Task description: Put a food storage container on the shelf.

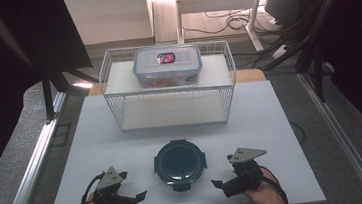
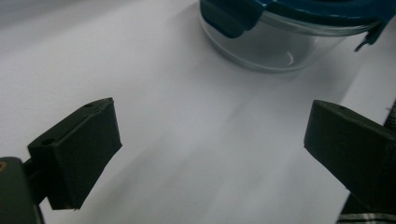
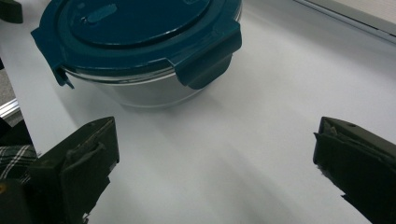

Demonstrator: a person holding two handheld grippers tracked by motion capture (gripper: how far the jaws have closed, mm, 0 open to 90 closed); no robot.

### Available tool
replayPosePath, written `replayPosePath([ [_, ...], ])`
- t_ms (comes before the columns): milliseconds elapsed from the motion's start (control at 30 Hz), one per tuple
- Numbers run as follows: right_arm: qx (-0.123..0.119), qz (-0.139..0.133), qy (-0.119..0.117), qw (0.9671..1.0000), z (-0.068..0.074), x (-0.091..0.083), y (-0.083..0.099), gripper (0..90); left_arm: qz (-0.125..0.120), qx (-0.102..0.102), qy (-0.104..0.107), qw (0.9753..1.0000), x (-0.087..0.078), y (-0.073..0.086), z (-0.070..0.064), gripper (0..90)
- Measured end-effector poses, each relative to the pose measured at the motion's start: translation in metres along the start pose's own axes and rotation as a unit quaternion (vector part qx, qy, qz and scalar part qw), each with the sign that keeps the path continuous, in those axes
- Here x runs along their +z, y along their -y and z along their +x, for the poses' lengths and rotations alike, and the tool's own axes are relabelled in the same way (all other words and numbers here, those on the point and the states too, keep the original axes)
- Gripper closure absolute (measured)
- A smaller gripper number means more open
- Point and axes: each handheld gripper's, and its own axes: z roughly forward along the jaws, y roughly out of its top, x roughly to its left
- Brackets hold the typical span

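White table top [image 1: 281, 122] across the middle of the frame, set on grey speckled floor [image 1: 19, 163]. Metal rail [image 1: 34, 161] running down the lower left, another at lower right. Dark curtains [image 1: 17, 37] at upper left and upper right. Bright light at top centre, on a white frame [image 1: 217, 3] with black cables [image 1: 234, 21] beneath.

High view above the near edge, looking forward and down on the white surface [image 1: 122, 138], both gripper views low, close, facing inward, sharing the round blue-lidded container [image 1: 180, 162] with it
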Motion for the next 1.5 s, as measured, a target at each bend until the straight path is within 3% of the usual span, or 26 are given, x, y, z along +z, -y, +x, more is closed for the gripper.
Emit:
replayPosePath([
  [133, 0.01, 0.008, 0.001, 0.9999, 0.002, -0.001, -0.005, 0.0, -0.005, -0.003, 0.011, 0.9999, -0.001, -0.006, -0.002, 2.7],
  [233, 0.031, 0.004, -0.015, 0.9994, 0.002, -0.001, -0.011, 0.0, -0.006, 0.001, 0.024, 0.9997, 0.0, -0.018, -0.004, 1.8],
  [333, 0.025, 0.011, -0.021, 0.9994, 0.004, 0.0, -0.017, 0.0, 0.003, -0.002, 0.035, 0.9994, 0.002, -0.028, -0.006, 0.8],
  [400, 0.019, 0.018, -0.021, 0.9994, 0.007, 0.002, -0.023, 1.5, 0.002, -0.005, 0.063, 0.998, 0.005, -0.04, -0.006, 0.6],
  [500, 0.017, 0.026, -0.025, 0.9992, 0.007, 0.004, -0.033, 7.7, 0.009, 0.007, 0.059, 0.9982, 0.01, -0.051, -0.005, 1.3],
  [600, 0.026, 0.023, -0.028, 0.999, 0.003, 0.007, -0.041, 11.7, 0.009, 0.007, 0.069, 0.9976, 0.017, -0.063, -0.002, 2.4],
  [800, 0.054, 0.02, -0.047, 0.9972, -0.008, 0.02, -0.052, 11.7, 0.023, 0.016, 0.075, 0.9968, 0.035, -0.08, 0.002, 2.2],
  [900, 0.085, 0.035, -0.082, 0.9924, -0.012, 0.034, -0.055, 9.1, 0.029, -0.009, 0.111, 0.9934, 0.05, -0.084, 0.01, 0.0],
  [1000, 0.094, 0.047, -0.092, 0.9902, -0.012, 0.043, -0.054, 8.8, 0.043, -0.021, 0.135, 0.9898, 0.06, -0.082, 0.014, 0.0],
  [1100, 0.107, 0.057, -0.109, 0.9867, -0.014, 0.05, -0.053, 9.0, 0.062, -0.031, 0.163, 0.9842, 0.067, -0.077, 0.015, 1.1],
  [1133, 0.112, 0.061, -0.114, 0.9853, -0.014, 0.051, -0.052, 9.7, 0.062, -0.031, 0.163, 0.9842, 0.067, -0.077, 0.015, 1.8],
  [1167, 0.117, 0.065, -0.121, 0.9835, -0.015, 0.052, -0.051, 10.7, 0.065, -0.048, 0.182, 0.9799, 0.068, -0.074, 0.017, 3.1],
  [1200, 0.123, 0.068, -0.13, 0.9815, -0.016, 0.053, -0.05, 11.9, 0.065, -0.048, 0.182, 0.9799, 0.068, -0.074, 0.017, 4.9],
  [1233, 0.13, 0.069, -0.139, 0.9792, -0.016, 0.054, -0.049, 14.2, 0.062, -0.069, 0.207, 0.9738, 0.066, -0.07, 0.02, 6.5],
  [1267, 0.137, 0.072, -0.152, 0.9762, -0.017, 0.055, -0.048, 15.8, 0.062, -0.069, 0.207, 0.9738, 0.066, -0.07, 0.02, 7.5],
  [1300, 0.14, 0.074, -0.155, 0.975, -0.017, 0.055, -0.047, 16.2, 0.06, -0.081, 0.208, 0.973, 0.063, -0.066, 0.022, 8.6],
  [1333, 0.143, 0.072, -0.155, 0.9749, -0.017, 0.055, -0.046, 17.2, 0.06, -0.081, 0.208, 0.973, 0.063, -0.066, 0.022, 10.4],
  [1367, 0.146, 0.071, -0.156, 0.9742, -0.018, 0.054, -0.046, 18.9, 0.055, -0.101, 0.211, 0.9707, 0.061, -0.063, 0.025, 12.7],
  [1467, 0.172, 0.063, -0.17, 0.9682, -0.023, 0.051, -0.043, 27.0, 0.053, -0.121, 0.205, 0.9697, 0.059, -0.061, 0.029, 22.7],
  [1500, 0.176, 0.061, -0.174, 0.967, -0.025, 0.05, -0.041, 29.2, 0.052, -0.127, 0.209, 0.9682, 0.058, -0.061, 0.03, 24.5],
])
